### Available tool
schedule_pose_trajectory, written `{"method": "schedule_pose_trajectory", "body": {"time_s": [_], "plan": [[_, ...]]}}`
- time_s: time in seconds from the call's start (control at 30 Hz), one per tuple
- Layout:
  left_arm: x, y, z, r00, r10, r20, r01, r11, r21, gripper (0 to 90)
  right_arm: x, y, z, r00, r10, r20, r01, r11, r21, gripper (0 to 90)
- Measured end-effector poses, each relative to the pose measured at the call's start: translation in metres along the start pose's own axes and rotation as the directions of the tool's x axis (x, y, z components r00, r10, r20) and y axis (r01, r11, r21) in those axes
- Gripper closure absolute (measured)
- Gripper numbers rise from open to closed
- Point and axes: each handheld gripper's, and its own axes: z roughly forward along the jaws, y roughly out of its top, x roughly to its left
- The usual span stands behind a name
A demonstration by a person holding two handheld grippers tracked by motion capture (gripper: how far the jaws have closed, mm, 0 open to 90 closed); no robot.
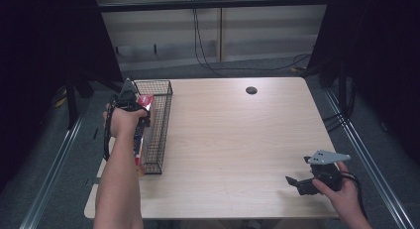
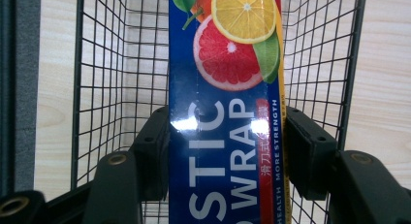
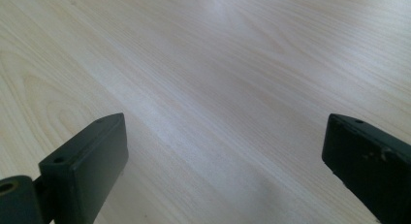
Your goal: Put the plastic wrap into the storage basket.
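A long blue plastic wrap box [image 2: 225, 136] with citrus pictures is clamped between the jaws of my left gripper [image 2: 227, 146]. In the high view that left gripper [image 1: 134, 115] holds the plastic wrap box [image 1: 140, 140] lengthwise over a black wire basket [image 1: 161, 125] at the table's left edge. The wire basket [image 2: 111, 73] shows behind the box in the left gripper view. My right gripper [image 1: 299, 183] rests low near the table's front right corner, its jaws wide apart over bare wood [image 3: 223, 151].
The light wood table [image 1: 233, 140] has a round black cable hole [image 1: 251, 90] at the back. Dark curtains flank both sides, and cables hang on the wall behind. Metal floor rails run along both sides of the table.
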Motion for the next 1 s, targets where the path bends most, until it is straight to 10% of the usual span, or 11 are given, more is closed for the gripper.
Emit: {"method": "schedule_pose_trajectory", "body": {"time_s": [1.0], "plan": [[0.0019,0.0017,0.0091,0.9996,-0.023,-0.014,0.023,0.9997,-0.013,40.0,0.0019,-0.0011,0.0002,0.9999,-0.013,-0.001,0.013,1.0,0.005,2.6]]}}
